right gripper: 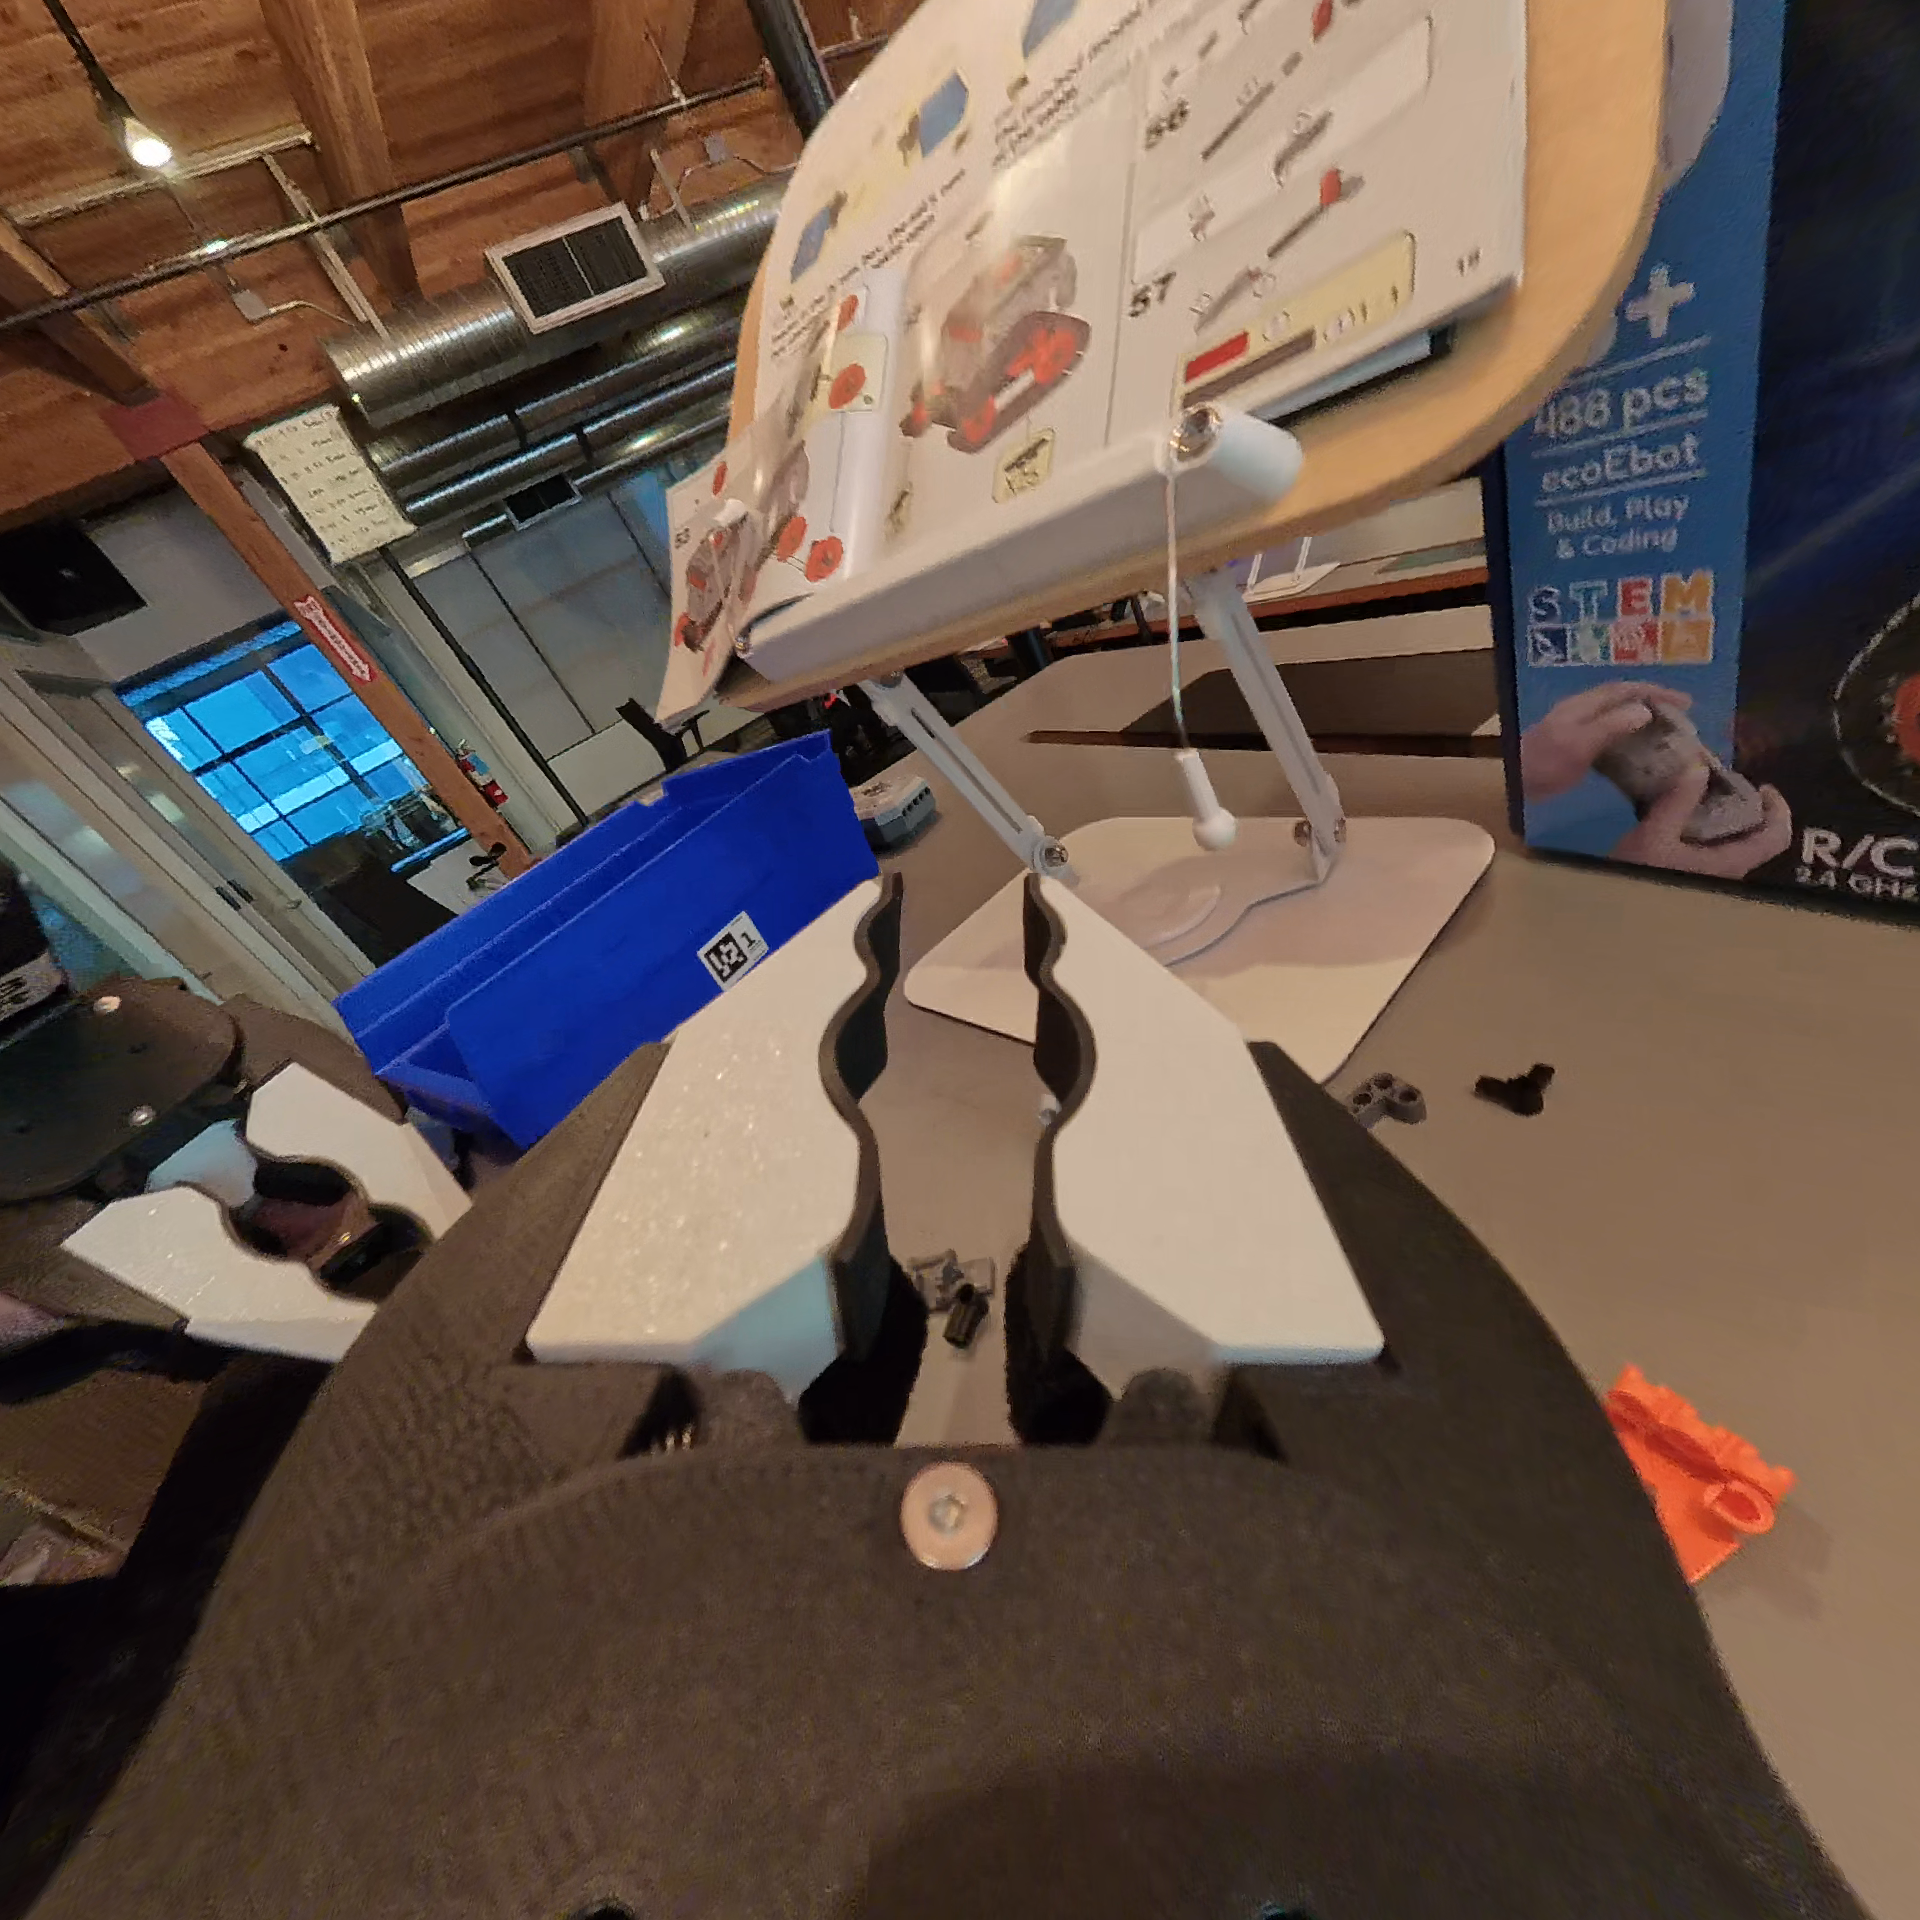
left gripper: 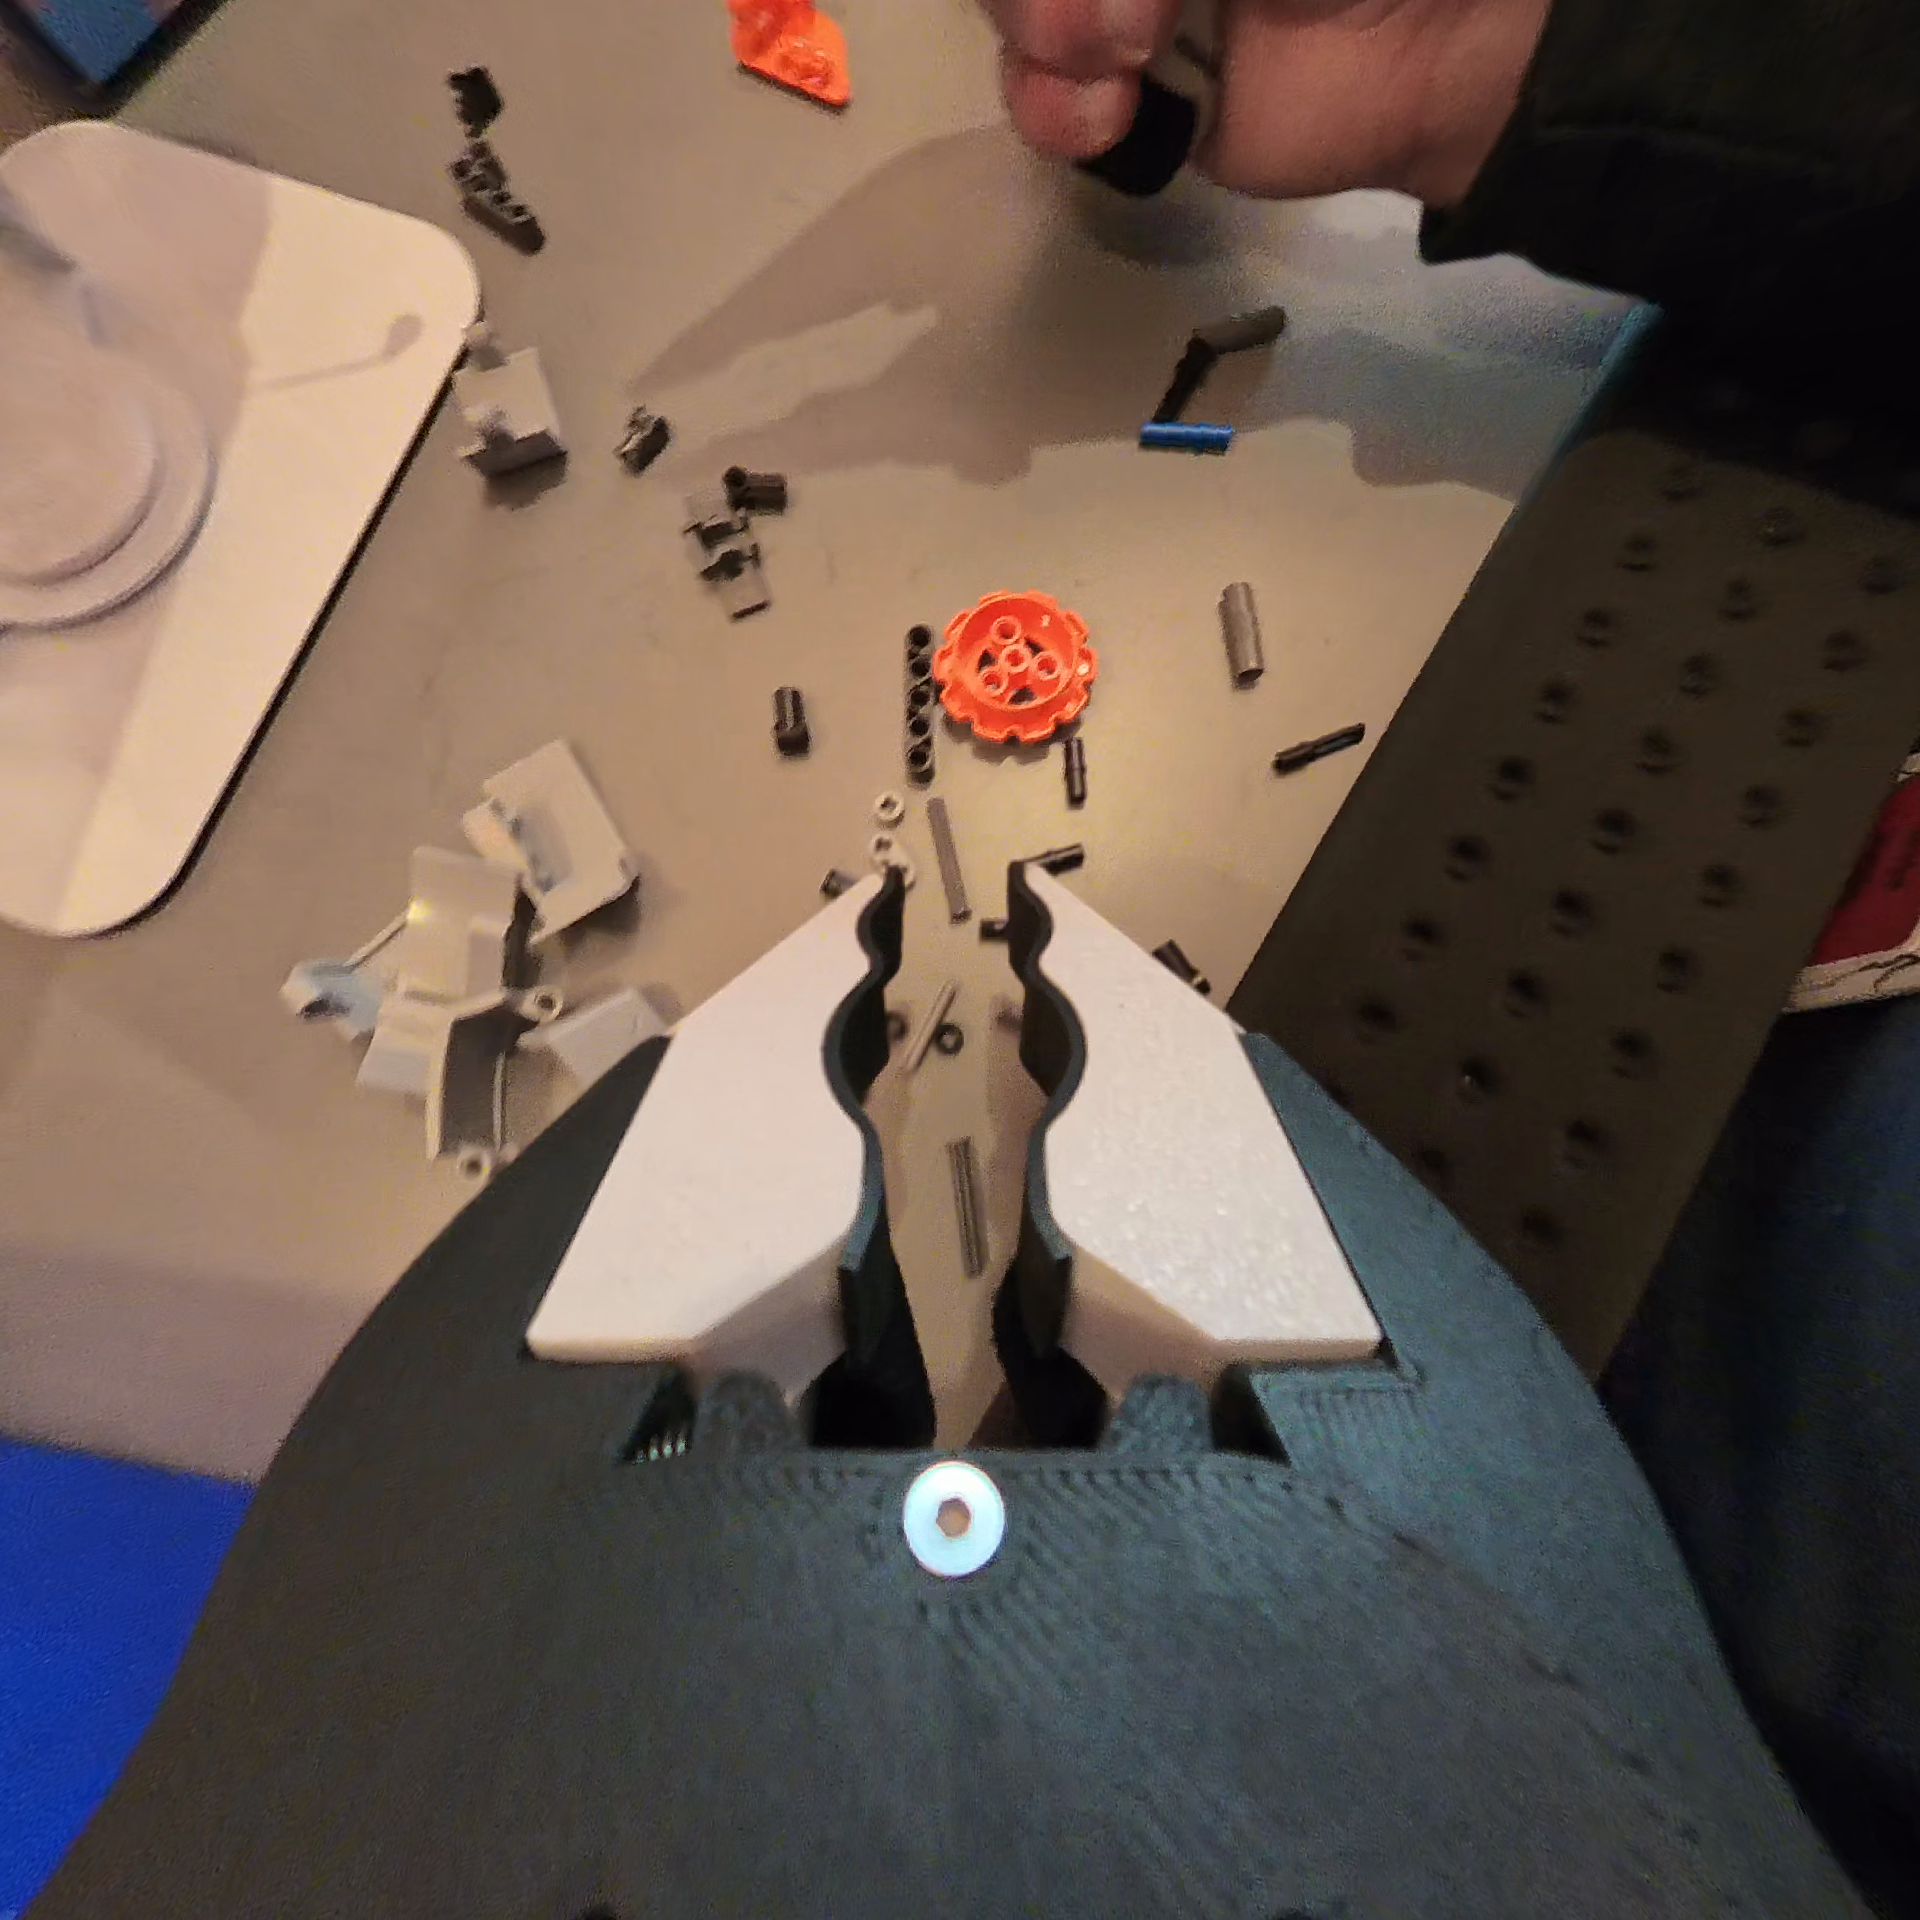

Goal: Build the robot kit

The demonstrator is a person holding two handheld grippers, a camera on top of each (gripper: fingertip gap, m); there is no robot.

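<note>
Grey tabletop (left gripper: 644, 260) with building-kit parts scattered all over it, wood-beam ceiling and ductwork up behind, so a workshop sort of room. Taking the orange gear wheel (left gripper: 1013, 665) as the landmark: a black beam with holes (left gripper: 918, 702) lies right against it, a small grey tube (left gripper: 1241, 632) sits off to its other side, and a pile of light grey shell pieces (left gripper: 488, 977) is well away from it toward the white stand base (left gripper: 208, 499). The left gripper (left gripper: 951, 888) hovers just short of the gear, fingers parted a fair way with nothing between them — only thin grey axles (left gripper: 948, 857) on the surface show through the gap. A bare hand (left gripper: 1278, 94) past the gear pinches a small black piece (left gripper: 1143, 145). The right gripper (right gripper: 961, 904) is likewise apart and empty, pointing at the book stand (right gripper: 1226, 935) holding an open instruction booklet (right gripper: 1091, 281), with a blue bin (right gripper: 623, 935) and the kit box (right gripper: 1662, 520) either side. As for progress, everything's loose; nothing assembled is visible, apart maybe from an orange clump (right gripper: 1694, 1465).
</note>
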